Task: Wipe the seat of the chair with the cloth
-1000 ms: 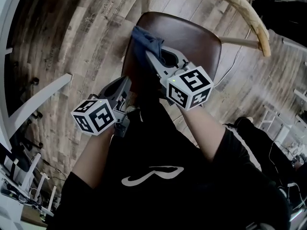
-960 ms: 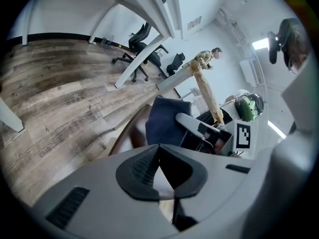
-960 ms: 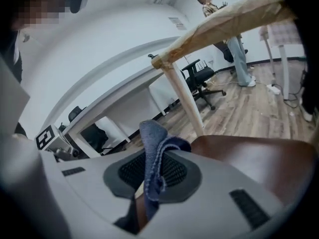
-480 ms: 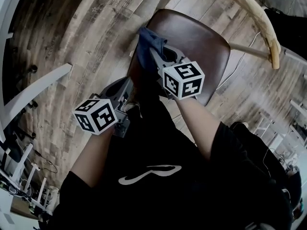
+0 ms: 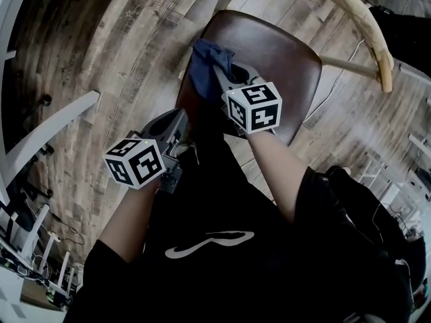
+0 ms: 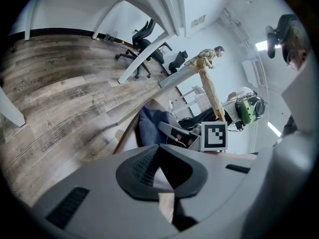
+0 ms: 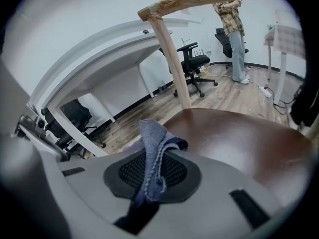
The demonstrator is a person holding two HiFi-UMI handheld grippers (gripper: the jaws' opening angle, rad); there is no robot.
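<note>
A blue cloth (image 5: 202, 69) is gripped between the closed jaws of the right hand-held gripper (image 5: 218, 73), and a folded bunch with a stitched hem is seen standing out past the pads in the right gripper view. The cloth is held over the left edge of the brown chair seat (image 5: 283, 46), towards its far side; whether it is pressed onto the surface cannot be told. The left hand-held gripper (image 5: 180, 118) is held near the seat's near left corner, its jaws brought together with nothing between them. The pale wooden backrest (image 5: 367, 29) is seen curving past the far right of the seat, above a wood-plank floor (image 5: 101, 39).
</note>
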